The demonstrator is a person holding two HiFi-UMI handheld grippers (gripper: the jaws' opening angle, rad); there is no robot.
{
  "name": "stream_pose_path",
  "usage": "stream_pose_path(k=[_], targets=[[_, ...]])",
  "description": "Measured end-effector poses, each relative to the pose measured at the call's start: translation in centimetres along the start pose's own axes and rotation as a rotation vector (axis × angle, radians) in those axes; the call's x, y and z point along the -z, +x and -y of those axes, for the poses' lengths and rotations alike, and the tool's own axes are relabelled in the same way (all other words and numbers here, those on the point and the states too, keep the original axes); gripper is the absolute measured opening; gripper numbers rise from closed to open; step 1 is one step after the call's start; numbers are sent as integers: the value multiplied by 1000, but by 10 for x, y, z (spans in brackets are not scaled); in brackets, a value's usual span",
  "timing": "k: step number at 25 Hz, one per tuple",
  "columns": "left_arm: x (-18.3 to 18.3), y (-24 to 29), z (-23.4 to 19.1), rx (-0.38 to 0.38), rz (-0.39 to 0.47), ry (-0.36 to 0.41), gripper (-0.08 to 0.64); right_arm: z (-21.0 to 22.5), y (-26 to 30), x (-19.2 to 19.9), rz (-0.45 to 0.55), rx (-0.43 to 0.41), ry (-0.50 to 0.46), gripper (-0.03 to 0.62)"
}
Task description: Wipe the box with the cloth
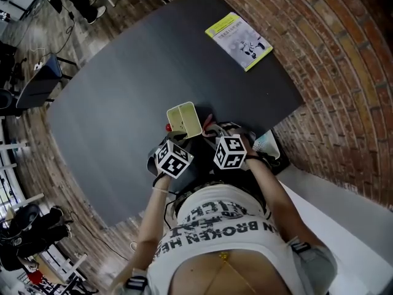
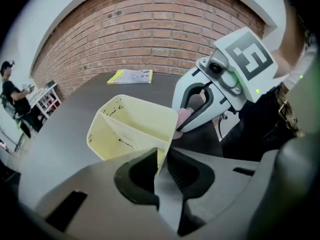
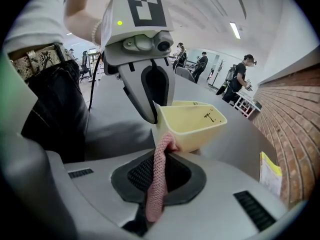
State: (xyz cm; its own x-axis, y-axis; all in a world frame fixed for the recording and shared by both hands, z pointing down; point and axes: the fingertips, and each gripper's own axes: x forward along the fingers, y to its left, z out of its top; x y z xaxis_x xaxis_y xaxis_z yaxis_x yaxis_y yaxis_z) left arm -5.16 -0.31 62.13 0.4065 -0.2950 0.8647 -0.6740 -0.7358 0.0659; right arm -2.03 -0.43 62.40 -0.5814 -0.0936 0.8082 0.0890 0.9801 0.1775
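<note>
Dark table (image 1: 123,103) | left gripper (image 2: 161,160) pinches yellow box (image 2: 131,126) wall | right gripper (image 3: 159,164) at box's 4 o'clock, clamped on pink cloth (image 3: 158,184) touching box

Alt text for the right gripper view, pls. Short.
The right tool clamps a pink cloth whose top end touches the lower side of a pale yellow box, which the left tool grips by its rim. Behind are a dark table, a booklet at the right edge, a brick wall and distant people.
</note>
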Motion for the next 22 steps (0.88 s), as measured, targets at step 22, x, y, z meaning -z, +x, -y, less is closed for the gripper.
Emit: stream_pose_path(k=[22], targets=[[-32, -50, -8, -53, 294, -184, 126, 21, -20, 8, -3, 88, 104, 17]])
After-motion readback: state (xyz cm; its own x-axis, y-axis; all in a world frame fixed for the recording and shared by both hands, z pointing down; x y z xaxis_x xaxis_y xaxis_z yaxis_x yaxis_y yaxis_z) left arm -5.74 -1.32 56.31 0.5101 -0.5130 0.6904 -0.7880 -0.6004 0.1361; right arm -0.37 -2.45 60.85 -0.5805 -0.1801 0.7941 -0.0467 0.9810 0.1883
